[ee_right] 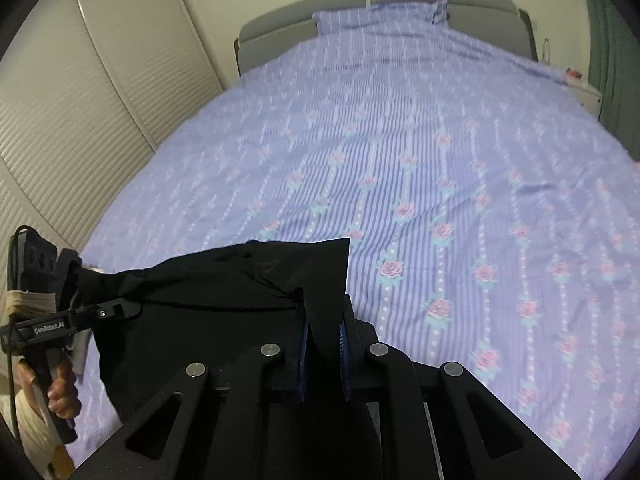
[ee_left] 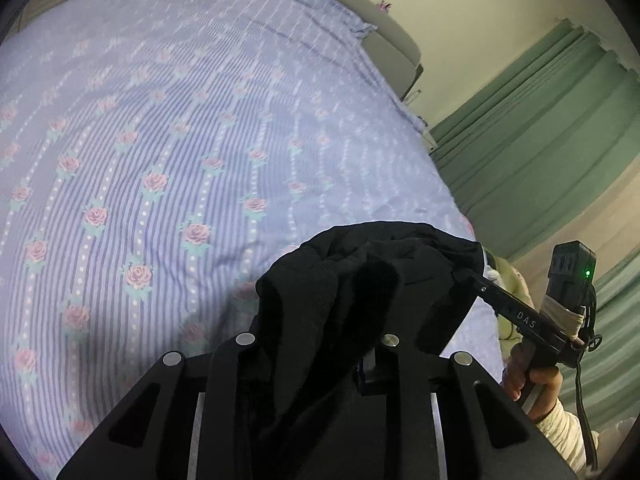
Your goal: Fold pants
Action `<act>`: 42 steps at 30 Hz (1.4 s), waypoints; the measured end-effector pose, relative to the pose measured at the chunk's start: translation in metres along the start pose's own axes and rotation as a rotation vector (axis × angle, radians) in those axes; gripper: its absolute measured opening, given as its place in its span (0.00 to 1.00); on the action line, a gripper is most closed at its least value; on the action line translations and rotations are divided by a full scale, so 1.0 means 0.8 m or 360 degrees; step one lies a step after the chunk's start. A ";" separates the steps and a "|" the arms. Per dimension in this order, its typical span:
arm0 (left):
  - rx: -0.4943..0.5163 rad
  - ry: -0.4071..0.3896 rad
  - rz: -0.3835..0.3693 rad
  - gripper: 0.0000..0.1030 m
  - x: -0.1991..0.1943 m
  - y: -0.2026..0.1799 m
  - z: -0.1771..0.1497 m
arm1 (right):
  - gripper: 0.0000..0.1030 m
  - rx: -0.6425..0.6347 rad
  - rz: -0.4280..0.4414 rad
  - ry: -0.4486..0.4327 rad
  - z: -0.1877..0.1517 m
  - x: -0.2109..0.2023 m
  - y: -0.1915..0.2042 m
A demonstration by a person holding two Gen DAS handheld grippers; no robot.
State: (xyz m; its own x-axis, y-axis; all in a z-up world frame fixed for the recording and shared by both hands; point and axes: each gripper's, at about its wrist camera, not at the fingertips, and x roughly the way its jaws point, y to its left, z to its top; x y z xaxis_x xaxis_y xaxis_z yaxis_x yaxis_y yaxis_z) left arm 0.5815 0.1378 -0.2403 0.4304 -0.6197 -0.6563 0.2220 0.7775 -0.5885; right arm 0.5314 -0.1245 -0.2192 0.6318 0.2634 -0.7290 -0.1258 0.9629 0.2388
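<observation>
Right wrist view is showing a bed (ee_right: pixel 440 140) filling most of the frame, spread with a lilac striped bedspread (ee_right: pixel 460 208) printed with pink roses; a grey headboard (ee_right: pixel 280 24) is standing at the far end, louvred wardrobe doors (ee_right: pixel 72 128) are running along the left, and green curtains (ee_left: pixel 540 152) are hanging on the right in the left wrist view.

Black pants (ee_right: pixel 224 304) are hanging over the near edge of the bed, lifted off the bedspread and strung between the two tools. Their upper edge is running left to right, roughly level, so that is the visible long axis; the rest is drooping toward the person, out of sight below the frames. Which end is waistband and which is cuff I cannot tell.

Right gripper (ee_right: pixel 324 340) is pinching a stiff upright flap of the cloth between its blue pads, jaws nearly closed. Left gripper (ee_left: pixel 316 344) is largely buried under draped fabric; its jaws are narrow and appear to be clamping the cloth, though the pads themselves are hidden. Each tool is gripping its own end, so neither is nearer.

Judgement: the coming move likely depends on keeping this edge taut and square to the bed's length while carrying it farther over the clear bedspread ahead.
</observation>
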 end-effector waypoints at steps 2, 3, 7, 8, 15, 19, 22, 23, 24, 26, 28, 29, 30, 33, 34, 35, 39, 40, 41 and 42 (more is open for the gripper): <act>0.0004 -0.0014 -0.0008 0.24 -0.016 -0.011 -0.007 | 0.12 0.0007 -0.0008 -0.0015 -0.004 -0.024 0.003; 0.0003 -0.0022 -0.0005 0.24 -0.023 -0.017 -0.010 | 0.12 0.0013 -0.0007 -0.0018 -0.002 -0.026 0.007; -0.0004 -0.0037 0.0000 0.23 -0.051 -0.040 -0.021 | 0.12 0.0013 -0.0011 -0.0043 -0.008 -0.070 0.018; 0.0008 -0.0038 0.0004 0.23 -0.061 -0.048 -0.026 | 0.12 0.0009 -0.0015 -0.0052 -0.009 -0.082 0.023; 0.0043 -0.0098 0.0056 0.23 -0.126 -0.100 -0.049 | 0.12 0.0003 0.0009 -0.0101 -0.023 -0.160 0.041; 0.0049 -0.0181 0.0071 0.23 -0.174 -0.131 -0.066 | 0.12 -0.0010 0.0042 -0.0140 -0.028 -0.204 0.054; 0.0046 -0.0233 0.0087 0.23 -0.207 -0.146 -0.075 | 0.12 -0.0042 0.0061 -0.0170 -0.030 -0.238 0.070; 0.0042 -0.0250 0.0090 0.23 -0.220 -0.150 -0.078 | 0.12 -0.0052 0.0056 -0.0187 -0.029 -0.246 0.076; 0.0032 -0.0270 0.0097 0.23 -0.239 -0.154 -0.083 | 0.12 -0.0065 0.0058 -0.0196 -0.029 -0.257 0.084; 0.0029 -0.0301 0.0124 0.23 -0.264 -0.157 -0.089 | 0.12 -0.0082 0.0086 -0.0208 -0.027 -0.275 0.101; 0.0020 -0.0345 0.0144 0.23 -0.296 -0.158 -0.094 | 0.12 -0.0129 0.0108 -0.0232 -0.027 -0.292 0.124; 0.0015 -0.0371 0.0155 0.23 -0.312 -0.157 -0.097 | 0.12 -0.0151 0.0122 -0.0243 -0.026 -0.298 0.136; 0.0011 -0.0401 0.0170 0.23 -0.331 -0.153 -0.100 | 0.12 -0.0172 0.0142 -0.0256 -0.026 -0.304 0.149; -0.0008 -0.0470 0.0192 0.23 -0.381 -0.138 -0.107 | 0.12 -0.0224 0.0180 -0.0298 -0.026 -0.317 0.192; -0.0011 -0.0482 0.0196 0.23 -0.392 -0.134 -0.107 | 0.12 -0.0236 0.0188 -0.0310 -0.026 -0.318 0.206; -0.0015 -0.0497 0.0202 0.23 -0.407 -0.126 -0.109 | 0.12 -0.0242 0.0200 -0.0320 -0.026 -0.319 0.221; -0.0033 -0.0519 0.0219 0.23 -0.467 -0.080 -0.109 | 0.12 -0.0224 0.0245 -0.0337 -0.031 -0.311 0.282; -0.0035 -0.0520 0.0209 0.23 -0.484 -0.064 -0.109 | 0.12 -0.0221 0.0244 -0.0339 -0.033 -0.308 0.301; -0.0037 -0.0517 0.0203 0.23 -0.493 -0.056 -0.108 | 0.12 -0.0218 0.0235 -0.0345 -0.036 -0.307 0.315; -0.0061 -0.0507 0.0189 0.23 -0.508 -0.039 -0.107 | 0.12 -0.0208 0.0228 -0.0349 -0.042 -0.306 0.334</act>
State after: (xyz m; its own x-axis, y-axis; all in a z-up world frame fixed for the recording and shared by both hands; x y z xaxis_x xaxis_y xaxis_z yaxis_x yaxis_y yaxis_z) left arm 0.3246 0.3559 0.0042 0.7041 -0.4557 -0.5446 0.1233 0.8338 -0.5382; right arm 0.3172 0.0700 0.0014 0.7488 0.3918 -0.5346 -0.3141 0.9200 0.2343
